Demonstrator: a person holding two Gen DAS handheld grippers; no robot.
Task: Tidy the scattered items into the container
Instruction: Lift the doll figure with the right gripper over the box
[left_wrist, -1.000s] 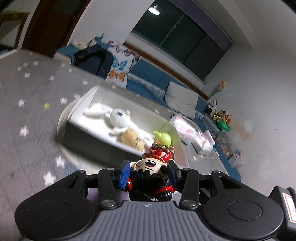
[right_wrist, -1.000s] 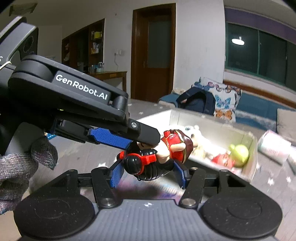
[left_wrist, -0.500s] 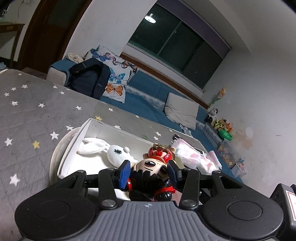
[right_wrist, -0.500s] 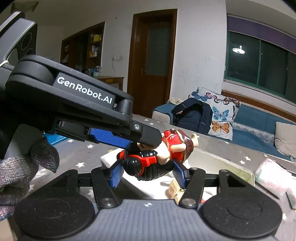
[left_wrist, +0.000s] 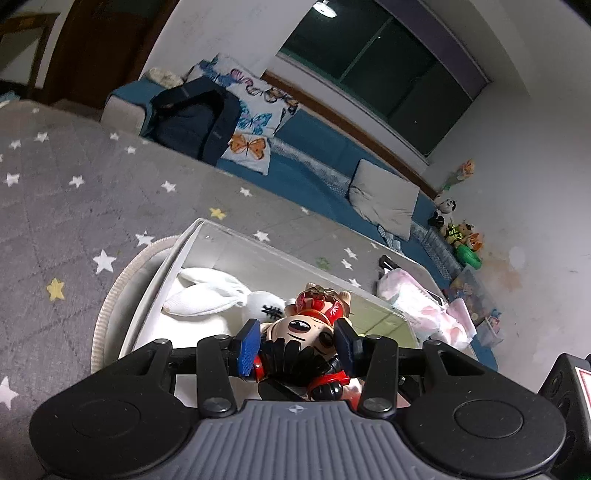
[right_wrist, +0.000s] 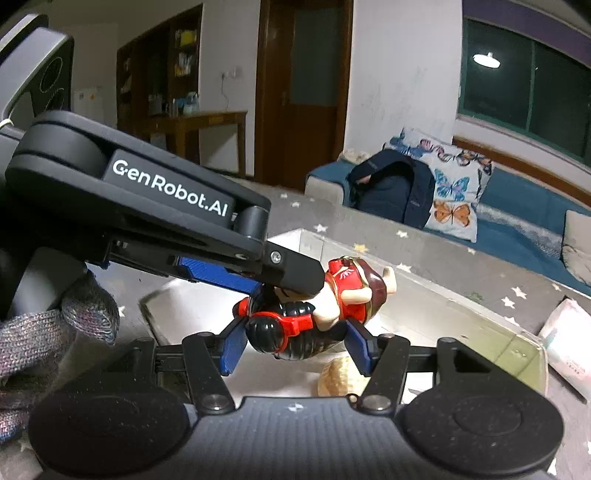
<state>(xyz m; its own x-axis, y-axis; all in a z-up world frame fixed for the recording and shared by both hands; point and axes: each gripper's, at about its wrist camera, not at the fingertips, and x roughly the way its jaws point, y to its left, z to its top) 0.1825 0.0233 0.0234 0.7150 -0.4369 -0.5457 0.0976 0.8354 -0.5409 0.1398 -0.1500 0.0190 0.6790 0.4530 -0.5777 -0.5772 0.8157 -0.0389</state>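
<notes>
Gripping a red-and-black plastic doll figure w/ a big cream face and brown hair (left_wrist: 303, 345), the left gripper (left_wrist: 297, 345) sits at lower centre of the left wrist view, blue pads (left_wrist: 246, 345) pressed on both sides of the figure's head/shoulders, jaws moderately wide. Behind the figure, mid-frame, is the white rectangular open box (left_wrist: 162, 273), resting on a round pale mat (left_wrist: 110, 291) over the grey star-print carpet (left_wrist: 74, 206). Inside the box, left of the figure, lies a white long-eared plush rabbit (left_wrist: 218, 295). Just beyond the box's right end is a pink-white soft packet (left_wrist: 417, 299). Upper left: dark backpack (left_wrist: 192, 118) and butterfly cushion (left_wrist: 255, 122) on the blue sofa (left_wrist: 321, 166).

Right wrist view: the right gripper (right_wrist: 293, 345) at lower centre has its blue pads (right_wrist: 232, 349) against the same doll figure (right_wrist: 314, 306), on the black ribbed body, partway open. The left gripper (right_wrist: 288, 275) comes in from the left edge, its black fingertip on the figure's upper part, so both tools hold it at once above the white box (right_wrist: 424, 295). A grey knit-gloved hand (right_wrist: 44, 343) shows at lower left. Below the figure, inside the box, a tan rounded toy (right_wrist: 340, 376), partly hidden. A pale packet (right_wrist: 565, 339) lies at the right edge beside the box.
</notes>
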